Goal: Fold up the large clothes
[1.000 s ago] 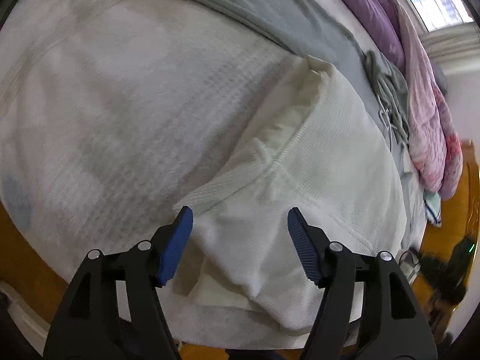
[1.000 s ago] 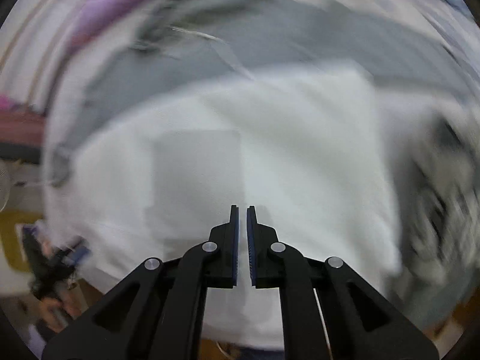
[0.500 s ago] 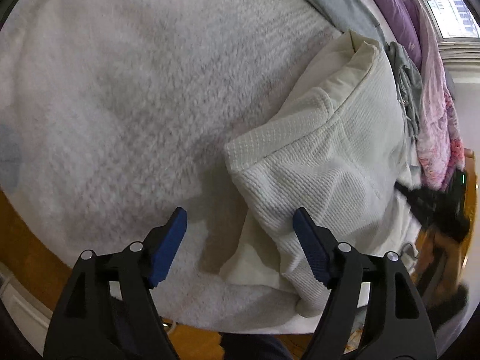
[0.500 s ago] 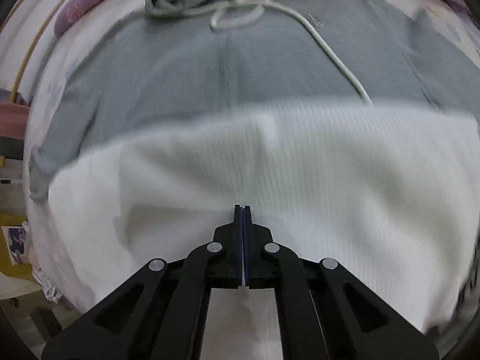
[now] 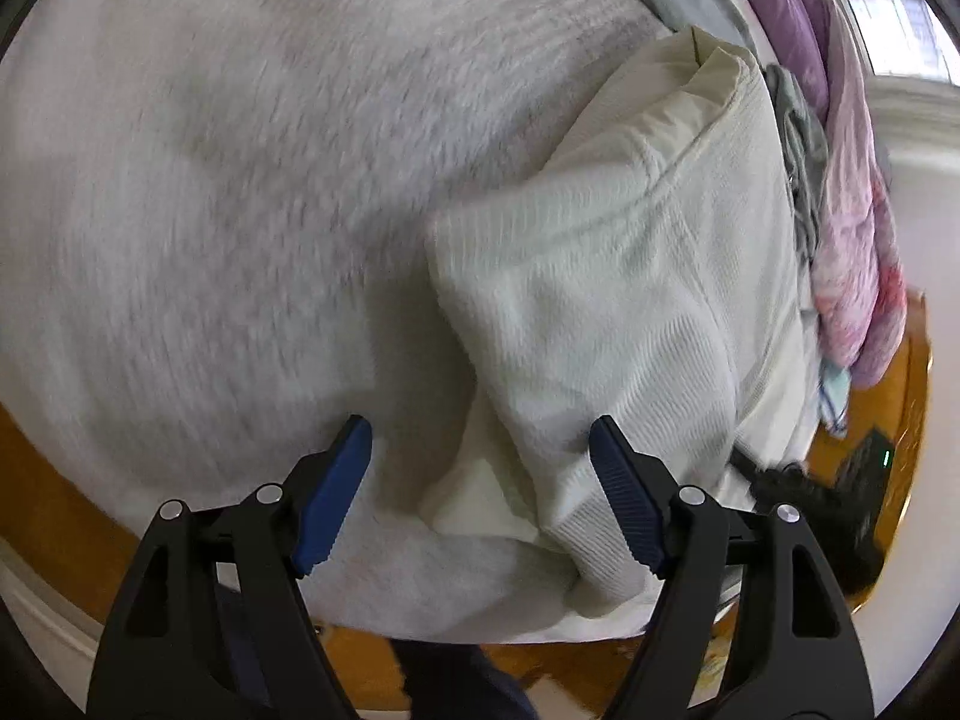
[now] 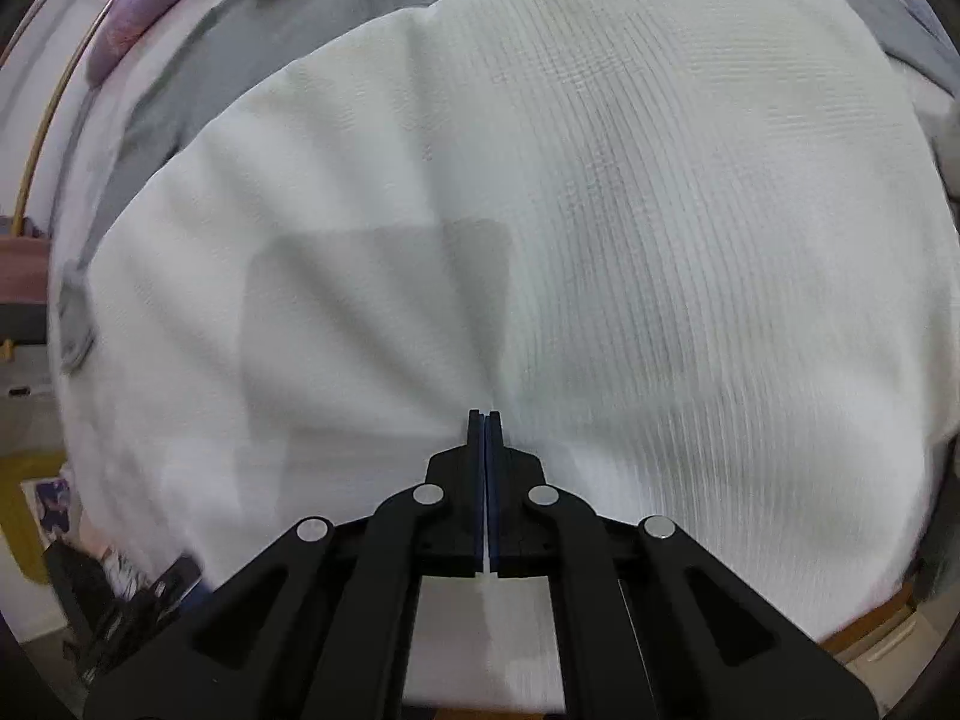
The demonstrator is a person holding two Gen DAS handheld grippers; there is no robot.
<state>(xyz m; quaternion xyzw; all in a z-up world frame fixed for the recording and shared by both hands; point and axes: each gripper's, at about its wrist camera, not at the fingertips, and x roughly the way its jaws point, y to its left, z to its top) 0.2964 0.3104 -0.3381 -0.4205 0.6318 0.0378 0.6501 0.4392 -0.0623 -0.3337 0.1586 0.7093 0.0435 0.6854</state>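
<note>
- Cream waffle-knit cloth, the large garment [image 5: 606, 312] I am folding, lies on a pale fleecy blanket [image 5: 240, 180] spread over the bed, near its front edge.
- My left tool [image 5: 480, 438] hangs released, its blue pads [image 5: 333, 489] spread wide, one over bare blanket and the other just above the garment's near corner; nothing sits between them.
- My right tool [image 6: 485, 420] is clenched, the two pads pressed together. White ribbed cloth [image 6: 600, 210] fills that view and a strip of it runs under the fingers, so I judge I am gripping a thin edge of the garment, though the pinch itself is too tight to show fabric clearly.
- From the left view the garment looks doubled over: a smooth lining shows at the far end and a rolled fold edge faces the open blanket.
- I take it the step in hand is a middle fold, with the right side gripped and the left side not yet taken.
- Next I would lower the left tool onto the near corner, close on all layers together, then carry both sides across evenly.
- A grey garment [image 6: 270, 30] with a drawcord lies just beyond, and purple bedding [image 5: 798, 18] past that; the fold should stay short of them.
</note>
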